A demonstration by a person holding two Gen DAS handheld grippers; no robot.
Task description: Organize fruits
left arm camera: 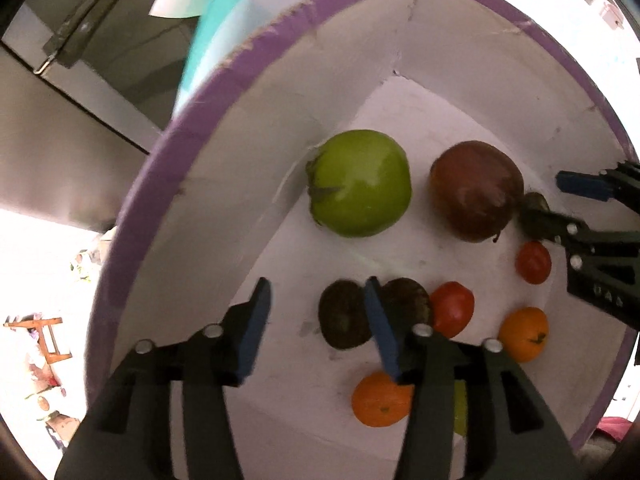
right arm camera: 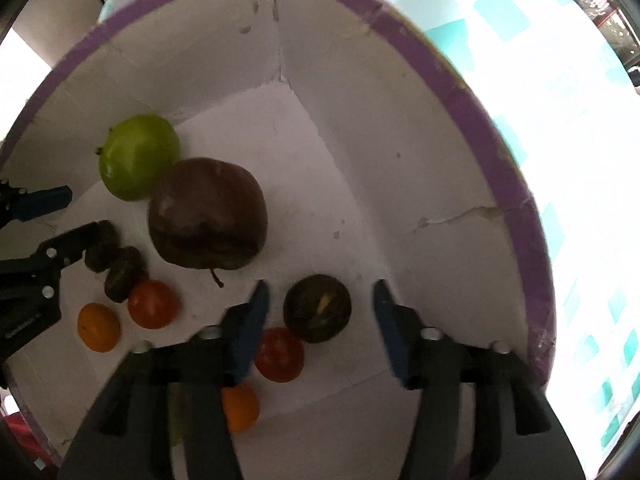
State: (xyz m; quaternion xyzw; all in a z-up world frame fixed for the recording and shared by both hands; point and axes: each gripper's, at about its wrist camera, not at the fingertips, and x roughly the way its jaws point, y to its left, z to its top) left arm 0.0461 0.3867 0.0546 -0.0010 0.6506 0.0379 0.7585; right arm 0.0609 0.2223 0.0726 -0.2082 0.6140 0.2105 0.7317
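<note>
**Fruits in the white box**

Both grippers hang over the purple-rimmed box (jaws apart, gripping nothing). The right gripper straddles a dark round fruit. The left gripper has its pad over two brown kiwis.

The right gripper points down into a white box with a purple rim. Its blue fingers stand apart around a dark round fruit, not touching it. A red tomato lies just beside.
</note>
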